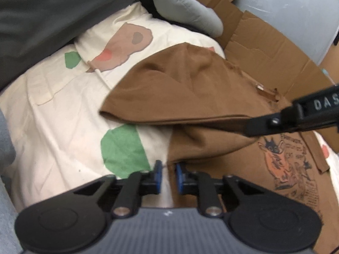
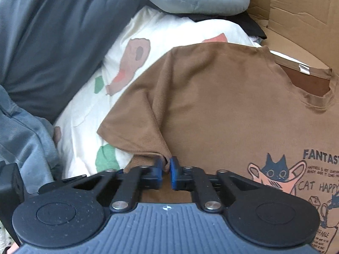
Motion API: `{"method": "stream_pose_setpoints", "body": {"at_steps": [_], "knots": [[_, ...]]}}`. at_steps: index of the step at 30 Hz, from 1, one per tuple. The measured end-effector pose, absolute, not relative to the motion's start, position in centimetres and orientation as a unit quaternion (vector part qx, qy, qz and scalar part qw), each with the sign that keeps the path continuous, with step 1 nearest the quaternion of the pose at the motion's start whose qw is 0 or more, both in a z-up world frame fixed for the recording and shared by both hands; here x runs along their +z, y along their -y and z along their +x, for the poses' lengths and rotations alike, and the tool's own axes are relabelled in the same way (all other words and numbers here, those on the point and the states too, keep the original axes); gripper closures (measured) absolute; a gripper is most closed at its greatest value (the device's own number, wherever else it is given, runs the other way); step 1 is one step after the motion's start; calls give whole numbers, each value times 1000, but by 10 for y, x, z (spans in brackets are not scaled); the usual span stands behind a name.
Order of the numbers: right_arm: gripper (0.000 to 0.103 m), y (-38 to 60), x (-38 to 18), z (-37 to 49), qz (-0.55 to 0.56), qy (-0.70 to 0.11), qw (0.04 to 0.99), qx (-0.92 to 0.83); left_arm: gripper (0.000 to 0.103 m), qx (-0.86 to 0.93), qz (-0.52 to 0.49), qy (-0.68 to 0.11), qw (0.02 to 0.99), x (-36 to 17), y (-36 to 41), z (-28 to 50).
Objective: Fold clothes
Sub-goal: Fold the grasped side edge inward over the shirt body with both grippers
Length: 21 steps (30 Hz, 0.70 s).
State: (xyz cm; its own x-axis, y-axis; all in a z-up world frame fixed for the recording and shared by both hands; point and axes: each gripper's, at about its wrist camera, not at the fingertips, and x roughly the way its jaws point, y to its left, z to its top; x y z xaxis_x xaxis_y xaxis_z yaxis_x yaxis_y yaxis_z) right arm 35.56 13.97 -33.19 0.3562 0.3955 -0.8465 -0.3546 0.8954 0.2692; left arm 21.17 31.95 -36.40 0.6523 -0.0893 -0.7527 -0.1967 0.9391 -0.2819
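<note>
A brown short-sleeved T-shirt lies front-up on a cream bedcover; its chest carries a printed cartoon cat and the words "CAT HAPPY"; a white label shows inside the neckline; one sleeve spreads out flat; cloth at the underarm is bunched.

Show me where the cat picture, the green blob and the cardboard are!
Cat print on the brown T-shirt (image 2: pixel 275 172), right wrist view, cat's face.
Green patch on the cream bedsheet (image 1: pixel 122 148), left wrist view, its middle.
Brown cardboard sheet (image 1: pixel 273 44), left wrist view, flat panel.
</note>
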Motion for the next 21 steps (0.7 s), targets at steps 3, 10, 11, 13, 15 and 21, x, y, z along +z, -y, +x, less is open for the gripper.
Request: {"method": "stream_pose_setpoints", "body": {"at_steps": [3,10,11,13,15,21], "knots": [[100,-134,-333,354,20,-523,826,212,92,33,-177,-417,891,-365,-322,211],[103,-118,-351,343,46,-535,826,170,97,45,-201,-417,885,-365,-330,210],[103,-115,-357,341,51,-540,824,163,97,44,-196,-417,886,-365,-329,210],[103,-110,-366,339,61,-547,821,151,97,43,-189,-417,888,-364,-327,210],[103,-109,-365,337,69,-541,823,158,97,41,-191,-417,888,-364,-328,209],[84,-111,-365,337,78,-526,827,180,97,41,-191,-416,888,-363,-328,208]]}}
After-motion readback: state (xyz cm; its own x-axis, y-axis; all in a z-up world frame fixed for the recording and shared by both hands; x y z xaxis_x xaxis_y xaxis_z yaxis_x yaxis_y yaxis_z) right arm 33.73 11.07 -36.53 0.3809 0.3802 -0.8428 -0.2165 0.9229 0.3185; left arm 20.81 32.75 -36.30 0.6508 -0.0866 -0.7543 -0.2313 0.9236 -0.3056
